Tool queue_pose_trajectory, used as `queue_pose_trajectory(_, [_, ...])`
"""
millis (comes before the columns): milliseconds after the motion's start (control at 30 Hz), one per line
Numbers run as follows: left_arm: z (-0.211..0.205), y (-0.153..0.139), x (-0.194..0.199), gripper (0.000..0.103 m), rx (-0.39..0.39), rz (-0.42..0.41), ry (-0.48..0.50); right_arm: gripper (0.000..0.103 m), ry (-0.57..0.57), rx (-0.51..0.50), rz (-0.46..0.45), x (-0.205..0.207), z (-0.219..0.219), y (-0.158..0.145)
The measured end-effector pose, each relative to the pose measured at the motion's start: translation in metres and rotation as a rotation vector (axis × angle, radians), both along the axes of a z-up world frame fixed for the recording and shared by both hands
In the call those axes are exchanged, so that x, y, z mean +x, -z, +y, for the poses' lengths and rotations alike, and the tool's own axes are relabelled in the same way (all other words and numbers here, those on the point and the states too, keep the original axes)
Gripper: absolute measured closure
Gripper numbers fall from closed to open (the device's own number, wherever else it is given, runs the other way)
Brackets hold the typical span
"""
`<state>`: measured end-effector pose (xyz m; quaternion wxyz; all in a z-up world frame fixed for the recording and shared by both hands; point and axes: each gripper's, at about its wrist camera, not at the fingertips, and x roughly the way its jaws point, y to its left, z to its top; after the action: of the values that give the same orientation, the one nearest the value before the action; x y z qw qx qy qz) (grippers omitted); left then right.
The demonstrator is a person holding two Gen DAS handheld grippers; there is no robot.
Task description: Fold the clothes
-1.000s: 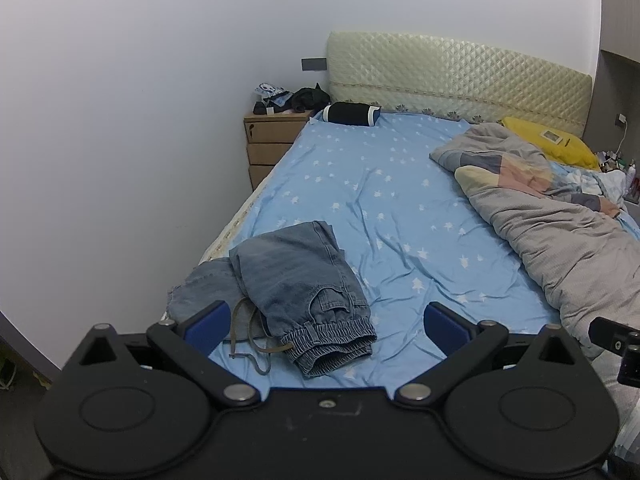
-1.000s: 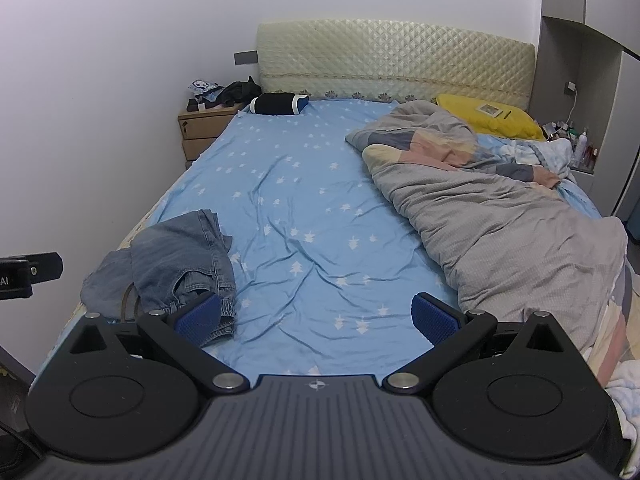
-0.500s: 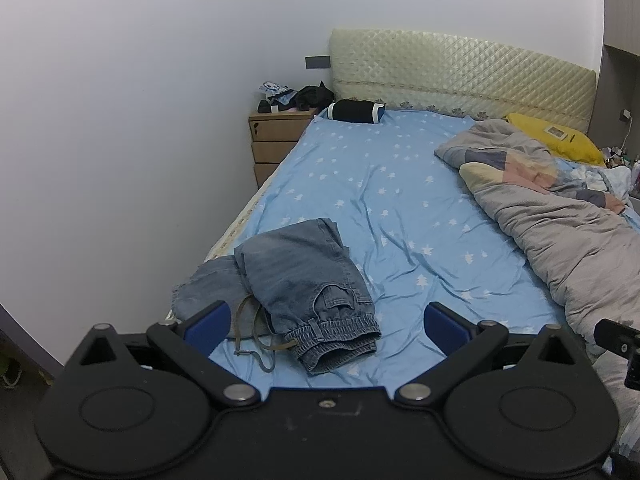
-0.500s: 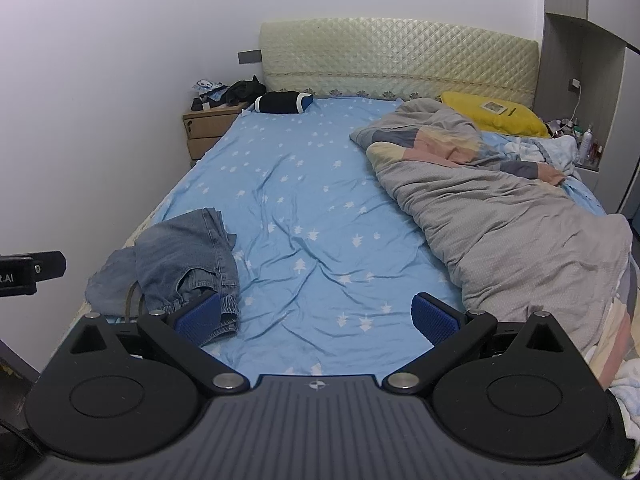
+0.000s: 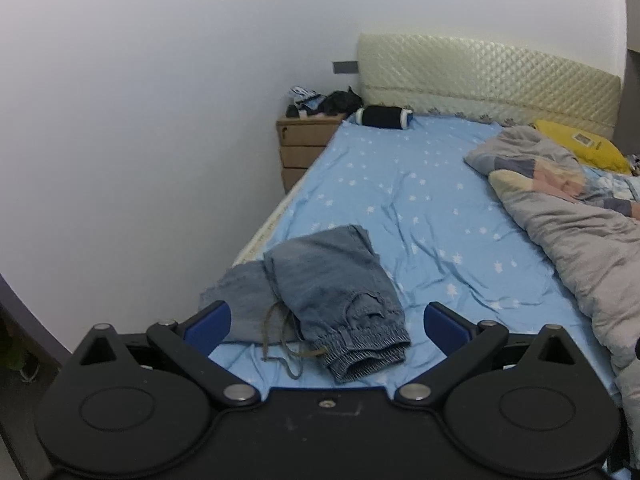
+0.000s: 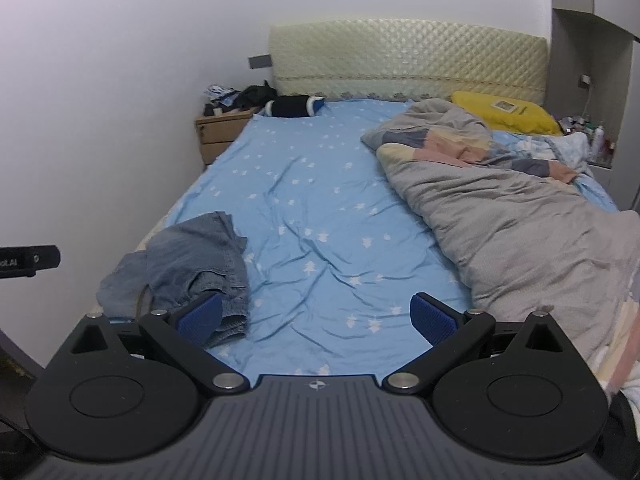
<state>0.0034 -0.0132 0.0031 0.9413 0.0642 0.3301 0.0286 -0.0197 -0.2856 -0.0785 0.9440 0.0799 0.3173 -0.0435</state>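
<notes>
Nearest to me, the left gripper (image 5: 327,322) hangs above the foot of the bed, its jaws wide apart and empty. The right gripper (image 6: 317,318) hangs beside it, jaws spread too, gripping nothing. Just beyond the left one, the denim trousers (image 5: 328,280) lie in a rough fold at the near left corner of the blue star-print sheet (image 6: 320,216), elastic cuffs toward me, a drawstring (image 5: 280,340) trailing loose. On the right side a grey quilt (image 6: 520,232) is bunched along the mattress. Farther back lie a yellow pillow (image 6: 504,116) and a black bolster (image 6: 294,106), then the wooden nightstand (image 5: 306,146) and padded headboard (image 6: 404,60).
</notes>
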Motion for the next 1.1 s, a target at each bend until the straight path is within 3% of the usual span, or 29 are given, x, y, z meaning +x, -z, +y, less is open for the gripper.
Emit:
queue_pose_trajectory(300, [0.006,-0.003,-0.001,0.0,0.053,0.0,-0.153,0.01,-0.199,0.016,-0.042,0.015,-0.006,0.006])
queue_pose_trajectory(467, [0.014,0.005,-0.002,0.0,0.08,0.018,-0.182,0.011,-0.329,0.003,-0.02,0.041,0.001,0.017])
queue_pose_trajectory(733, [0.052,0.048,0.031,0.0,0.102,0.027,-0.188,0.022,-0.55,-0.153,0.018,0.113,0.057,0.042])
queue_pose_trajectory(933, [0.094,0.098,0.075,0.0,0.039,0.073,-0.217,0.027,-0.62,-0.281,0.123,0.179,0.101,0.099])
queue_pose_trajectory(1100, [0.124,0.131,0.103,0.0,0.029,0.149,-0.216,0.04,-0.643,-0.362,0.258,0.225,0.129,0.165])
